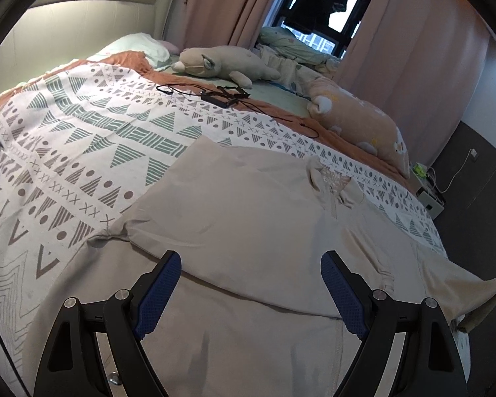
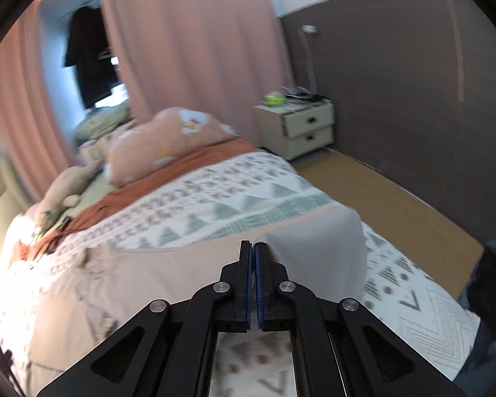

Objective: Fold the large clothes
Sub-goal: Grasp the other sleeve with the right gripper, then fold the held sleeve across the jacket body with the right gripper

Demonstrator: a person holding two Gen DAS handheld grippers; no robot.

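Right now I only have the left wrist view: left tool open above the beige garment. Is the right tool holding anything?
Observer: Yes. The right tool is shut on an edge of the beige garment.
Operator: Is the cloth flat on the bed there?
Observer: No. That part is lifted off the patterned bedcover and drapes down from the tool's tips.
Operator: What's past the bed on that side?
Observer: A strip of brown floor between the bed's edge and the dark wall.
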